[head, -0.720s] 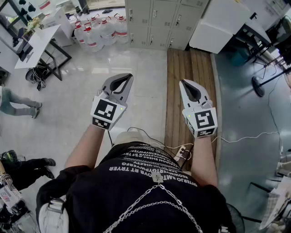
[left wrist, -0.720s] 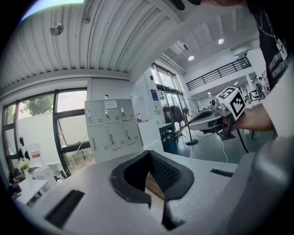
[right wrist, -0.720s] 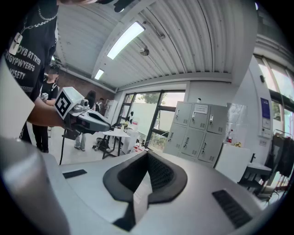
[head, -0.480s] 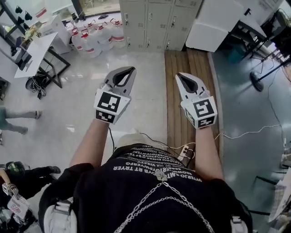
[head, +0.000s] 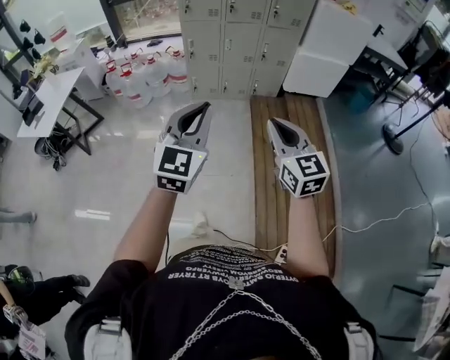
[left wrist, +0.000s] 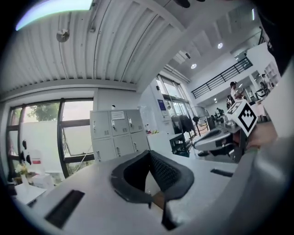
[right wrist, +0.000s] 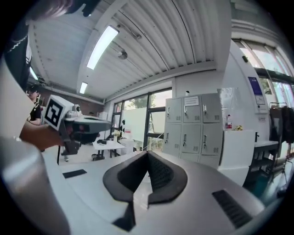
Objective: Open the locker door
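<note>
Locker door (head: 240, 43) sits shut and well ahead of me: nearest, I see the left gripper (head: 204, 105) and right gripper (head: 272, 121) side by side, jaws closed on nothing, then the wooden floor strip (head: 309, 140), then the grey locker bank (head: 211, 10).

Both arms out fwd, side by side, apart. L tongs (head: 205, 107) & R tongs (head: 271, 122) held approx level, tips pointing away from the body. Jaws on both closed tip to tip, nothing btwn. L forearm (head: 144, 225) and R forearm (head: 304, 235) bare.
</note>
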`<control>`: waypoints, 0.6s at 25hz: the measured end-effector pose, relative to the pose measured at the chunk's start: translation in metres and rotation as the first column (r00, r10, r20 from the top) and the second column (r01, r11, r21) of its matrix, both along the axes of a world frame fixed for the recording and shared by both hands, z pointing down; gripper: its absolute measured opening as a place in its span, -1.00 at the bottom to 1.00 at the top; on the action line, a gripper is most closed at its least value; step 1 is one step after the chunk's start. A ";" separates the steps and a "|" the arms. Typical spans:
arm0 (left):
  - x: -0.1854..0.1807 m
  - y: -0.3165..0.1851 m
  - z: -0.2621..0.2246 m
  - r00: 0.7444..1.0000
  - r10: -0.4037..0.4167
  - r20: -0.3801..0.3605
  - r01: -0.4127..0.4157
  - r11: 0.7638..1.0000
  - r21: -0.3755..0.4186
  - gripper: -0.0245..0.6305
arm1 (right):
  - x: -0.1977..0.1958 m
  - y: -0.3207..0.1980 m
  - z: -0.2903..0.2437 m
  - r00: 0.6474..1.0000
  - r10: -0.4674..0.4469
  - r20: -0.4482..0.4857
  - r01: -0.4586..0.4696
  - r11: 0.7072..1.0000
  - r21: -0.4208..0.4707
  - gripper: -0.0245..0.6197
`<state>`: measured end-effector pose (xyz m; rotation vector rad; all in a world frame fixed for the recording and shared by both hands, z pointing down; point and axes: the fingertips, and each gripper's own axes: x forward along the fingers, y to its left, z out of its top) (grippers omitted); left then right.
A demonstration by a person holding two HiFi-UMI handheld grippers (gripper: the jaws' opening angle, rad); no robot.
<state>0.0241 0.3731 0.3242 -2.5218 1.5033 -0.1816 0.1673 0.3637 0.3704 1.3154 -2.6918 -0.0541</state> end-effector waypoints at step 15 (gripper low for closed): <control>-0.127 -0.076 0.045 1.000 0.024 0.020 -0.023 0.998 -0.051 -0.91 | -0.049 -0.058 0.010 0.990 0.140 -0.006 -0.140 0.990 -0.018 -0.94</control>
